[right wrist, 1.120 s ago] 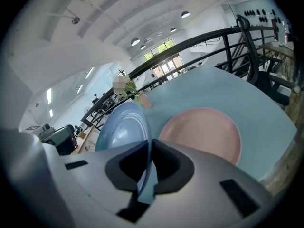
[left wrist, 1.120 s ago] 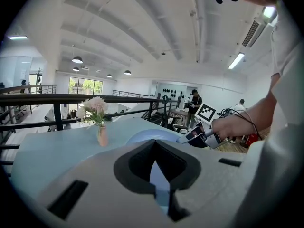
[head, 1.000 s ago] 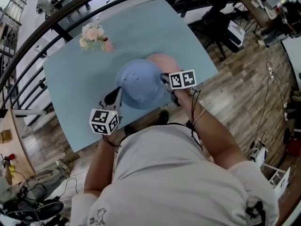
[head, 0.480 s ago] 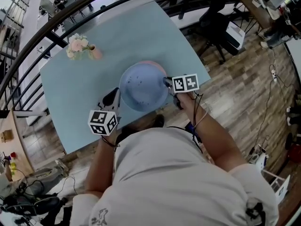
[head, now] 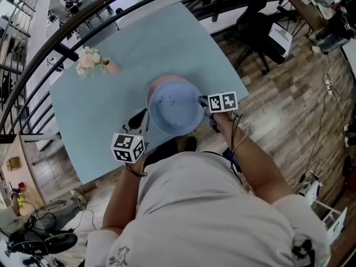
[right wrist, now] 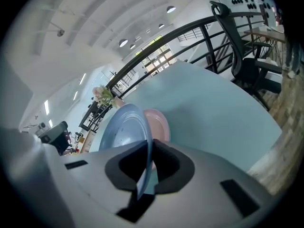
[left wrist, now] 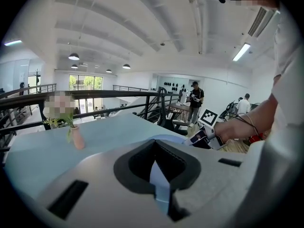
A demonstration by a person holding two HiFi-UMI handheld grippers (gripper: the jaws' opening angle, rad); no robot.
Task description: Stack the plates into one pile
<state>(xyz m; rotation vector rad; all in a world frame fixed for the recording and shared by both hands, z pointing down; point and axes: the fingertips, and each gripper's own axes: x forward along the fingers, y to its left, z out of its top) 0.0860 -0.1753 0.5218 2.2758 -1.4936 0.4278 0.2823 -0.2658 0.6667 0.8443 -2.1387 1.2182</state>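
Clamping opposite rims of the blue plate (head: 175,107), the left gripper (head: 142,118) and right gripper (head: 203,102) are holding it mid-frame over the pink plate (head: 160,83). The right jaws are just easing slightly, rim between them. A flower vase (head: 110,67) is sitting upper left.

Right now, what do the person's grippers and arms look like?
The left gripper and the right gripper each have a light grey body, black-lined jaws and a white cube of black square markers. A thin dark cable runs along the right forearm. The person wears a pale short-sleeved T-shirt.
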